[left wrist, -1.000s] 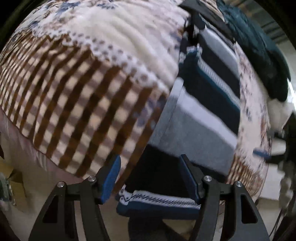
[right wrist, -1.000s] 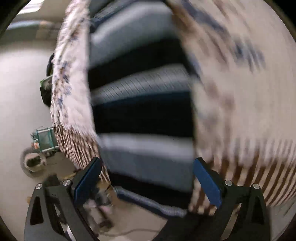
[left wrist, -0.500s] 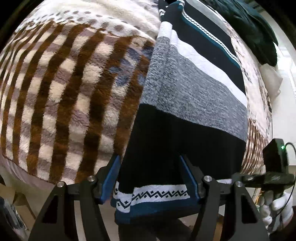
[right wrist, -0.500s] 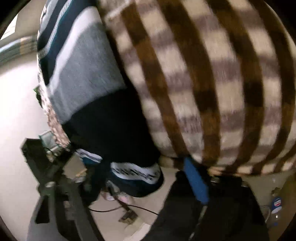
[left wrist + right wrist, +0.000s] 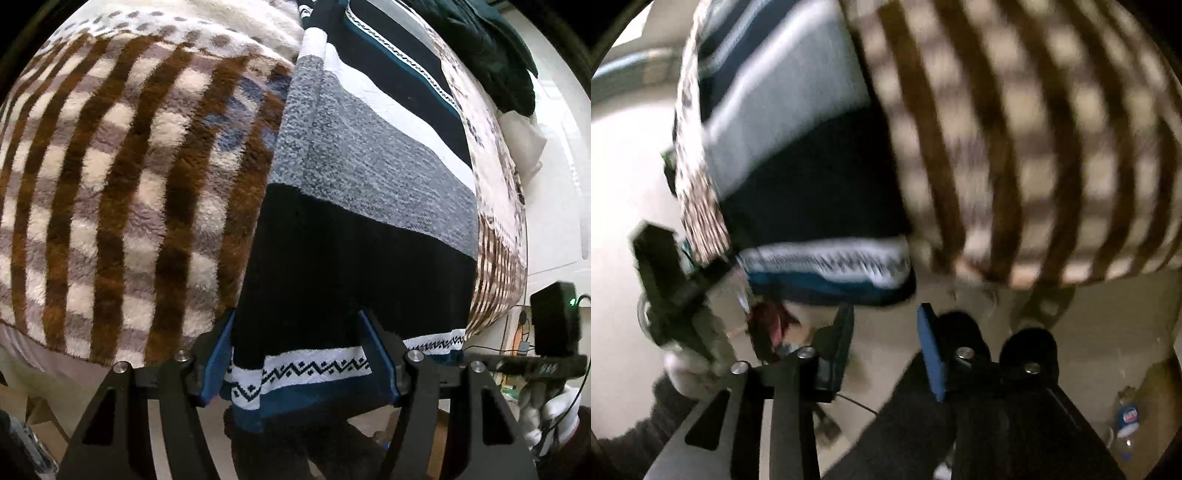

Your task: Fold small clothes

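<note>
We work at a bed covered by a fleecy blanket (image 5: 122, 192) checked in brown, cream and grey, with pale floor below its near edge. The striped knit garment (image 5: 362, 206), banded black, grey, white and teal, lies along the bed toward the far end, and its zigzag-patterned hem (image 5: 314, 369) hangs over the near edge. Our left claw (image 5: 301, 354) straddles that hem with its 2 blue pads standing apart, the cloth between them; we see no pinch in the fabric, so we read it as not yet gripped. Our right claw (image 5: 886, 347) is below the hem's other corner, its jaws closing with only floor between them. To do this step well, we judge the right claw should open again and rise to the hem's free corner before closing, so that both claws take the same edge at matching height and through every layer; then the hem can be carried evenly up the bed for a square fold. The left wrist view is sharp and shows the garment's full length, a dark heap of clothing (image 5: 476, 44) at the far end of the bed, and the right device with a gloved hand (image 5: 546, 410). The right wrist view is blurred, yet it alone shows a bottle (image 5: 1126, 421) on the floor.
</note>
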{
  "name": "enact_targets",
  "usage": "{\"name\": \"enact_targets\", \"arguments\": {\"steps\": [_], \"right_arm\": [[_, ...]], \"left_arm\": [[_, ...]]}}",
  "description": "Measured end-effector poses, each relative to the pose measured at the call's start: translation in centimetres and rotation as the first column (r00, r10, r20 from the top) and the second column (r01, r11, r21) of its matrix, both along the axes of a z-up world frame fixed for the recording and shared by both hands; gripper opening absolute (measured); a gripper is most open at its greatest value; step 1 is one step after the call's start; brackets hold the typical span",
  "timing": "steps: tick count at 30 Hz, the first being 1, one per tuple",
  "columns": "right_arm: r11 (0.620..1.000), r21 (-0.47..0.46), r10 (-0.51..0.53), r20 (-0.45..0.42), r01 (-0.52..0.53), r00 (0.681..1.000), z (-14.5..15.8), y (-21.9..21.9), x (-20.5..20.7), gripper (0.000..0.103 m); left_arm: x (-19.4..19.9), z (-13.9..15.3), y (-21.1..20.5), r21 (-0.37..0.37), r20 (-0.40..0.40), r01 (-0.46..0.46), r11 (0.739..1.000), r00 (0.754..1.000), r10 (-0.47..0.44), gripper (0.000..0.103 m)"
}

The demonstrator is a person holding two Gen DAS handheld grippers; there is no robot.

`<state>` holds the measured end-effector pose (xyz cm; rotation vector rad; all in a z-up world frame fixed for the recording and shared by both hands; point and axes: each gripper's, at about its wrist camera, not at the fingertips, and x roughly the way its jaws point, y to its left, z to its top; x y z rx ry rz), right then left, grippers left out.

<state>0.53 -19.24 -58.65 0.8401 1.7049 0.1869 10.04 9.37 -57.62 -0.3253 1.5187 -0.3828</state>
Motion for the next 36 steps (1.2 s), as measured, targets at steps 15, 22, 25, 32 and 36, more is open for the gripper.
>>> {"name": "enact_targets", "arguments": {"steps": [15,22,25,32,36], "right_arm": [[0.996,-0.008,-0.084,0.061,0.085,0.995,-2.3,2.1,0.4,0.032],[0.986,0.058,-0.155,-0.013,0.156,0.988,-4.2,0.2,1.1,0.044],[0.980,0.110,-0.162,-0.028,0.164,0.986,-5.2,0.8,1.8,0.055],[0.985,0.154,-0.088,0.015,0.085,0.996,-3.7,3.1,1.9,0.035],[0.970,0.182,-0.153,-0.040,0.158,0.987,-5.9,3.2,2.1,0.035]], "left_arm": [[-1.2,2.1,-0.2,-0.075,0.086,0.002,0.997,0.996,0.004,0.011],[-0.4,0.3,1.2,-0.165,-0.028,-0.092,0.982,0.996,0.089,0.027],[0.3,-1.5,1.0,-0.193,-0.073,-0.108,0.975,0.993,0.095,0.036],[-0.4,-0.1,0.0,-0.190,-0.028,-0.025,0.982,0.999,0.020,0.033],[-0.9,-1.3,0.2,-0.229,-0.070,-0.052,0.972,0.997,0.037,0.033]]}}
